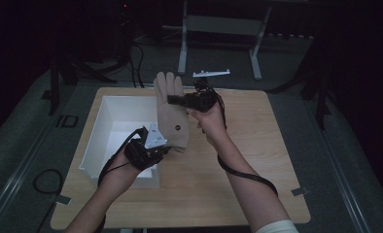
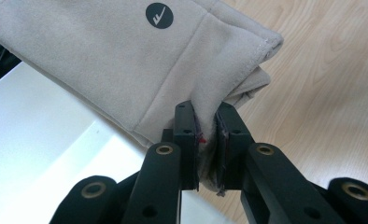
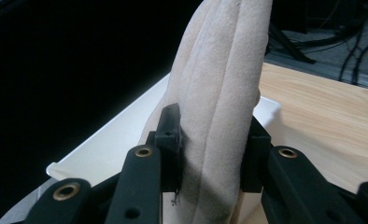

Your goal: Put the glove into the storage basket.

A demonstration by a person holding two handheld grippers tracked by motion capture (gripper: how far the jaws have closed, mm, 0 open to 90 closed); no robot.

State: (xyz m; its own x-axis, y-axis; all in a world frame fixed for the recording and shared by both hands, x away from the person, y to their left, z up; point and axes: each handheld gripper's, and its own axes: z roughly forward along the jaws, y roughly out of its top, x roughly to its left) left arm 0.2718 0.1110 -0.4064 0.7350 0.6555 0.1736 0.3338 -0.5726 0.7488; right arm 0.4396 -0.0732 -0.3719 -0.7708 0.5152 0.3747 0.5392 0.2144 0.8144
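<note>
A beige suede glove (image 1: 171,112) with a small round black logo hangs stretched in the air between both grippers, above the right wall of a white box (image 1: 113,130). My left gripper (image 1: 164,145) pinches the glove's cuff (image 2: 247,79); in the left gripper view its jaws are shut on a fold of cuff fabric, at the left gripper (image 2: 206,140). My right gripper (image 1: 172,99) comes in from the right and clamps across the glove's palm below the fingers. In the right gripper view the glove (image 3: 219,93) stands upright with the right gripper (image 3: 210,154) closed on both its sides.
The white box sits on the left half of a light wooden table (image 1: 257,160). A grey metal frame (image 1: 218,29) and cables lie on the dark floor beyond the far edge. A black cable (image 1: 46,182) loops on the floor at the left.
</note>
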